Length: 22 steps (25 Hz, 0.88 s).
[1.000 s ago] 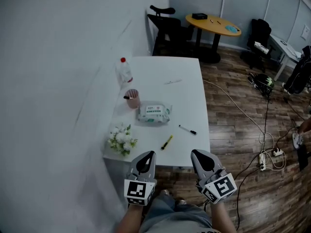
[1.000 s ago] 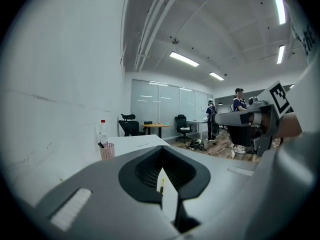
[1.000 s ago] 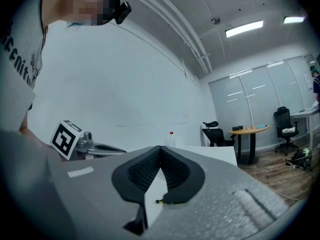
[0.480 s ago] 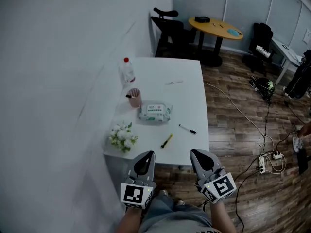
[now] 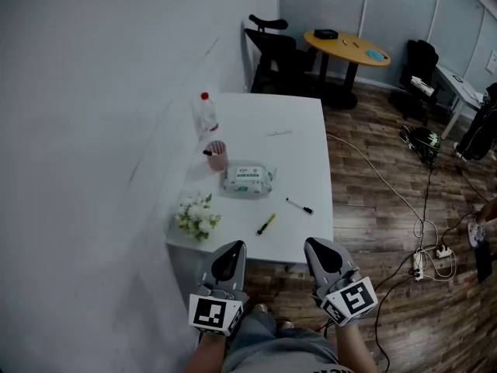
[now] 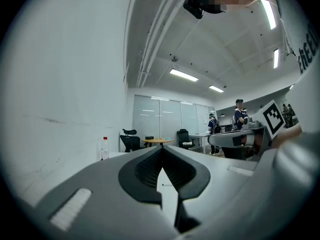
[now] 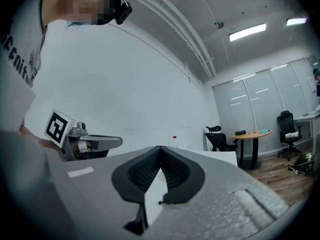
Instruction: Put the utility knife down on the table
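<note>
The yellow-and-black utility knife (image 5: 266,224) lies on the white table (image 5: 304,169), near its front edge. Both grippers hover low in front of that edge, close to the person's body and apart from the knife. The left gripper (image 5: 231,252) (image 6: 161,149) is shut, its jaws meeting at the tip with nothing between them. The right gripper (image 5: 317,248) (image 7: 160,148) is likewise shut and empty. In the two gripper views the jaws hide the knife.
On the table stand a clear bottle (image 5: 204,113), a pink cup (image 5: 216,155), a wipes pack (image 5: 248,179) and white flowers (image 5: 196,217); a black marker (image 5: 299,207) lies right of the knife. A wall runs along the left. Cables (image 5: 423,224) cross the wood floor at right.
The left gripper has sunk slightly down and to the left. The right gripper and the table objects stay as they were.
</note>
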Motion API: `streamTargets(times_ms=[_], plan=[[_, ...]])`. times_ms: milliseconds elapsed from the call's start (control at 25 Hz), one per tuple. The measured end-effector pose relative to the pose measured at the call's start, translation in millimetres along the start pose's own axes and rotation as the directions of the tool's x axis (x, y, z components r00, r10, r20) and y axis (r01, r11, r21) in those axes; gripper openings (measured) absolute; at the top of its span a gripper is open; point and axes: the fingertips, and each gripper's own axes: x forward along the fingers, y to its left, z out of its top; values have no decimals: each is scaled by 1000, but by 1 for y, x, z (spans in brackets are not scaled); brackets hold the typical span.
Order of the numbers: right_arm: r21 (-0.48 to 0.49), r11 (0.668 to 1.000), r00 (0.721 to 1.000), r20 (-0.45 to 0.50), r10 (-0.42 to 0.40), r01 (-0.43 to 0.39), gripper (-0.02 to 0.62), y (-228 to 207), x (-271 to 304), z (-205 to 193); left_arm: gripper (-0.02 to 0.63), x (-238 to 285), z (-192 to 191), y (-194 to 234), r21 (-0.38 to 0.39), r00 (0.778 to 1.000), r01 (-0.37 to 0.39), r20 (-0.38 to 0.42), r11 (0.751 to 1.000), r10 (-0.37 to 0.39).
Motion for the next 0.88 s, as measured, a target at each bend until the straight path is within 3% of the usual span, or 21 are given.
streamTargets(times_ms=[880], plan=[[-18,1000,1000,13,-15,15,-8,-2,-5,6,18,-2,8,-7,-10,999,16,29,1000,-16]])
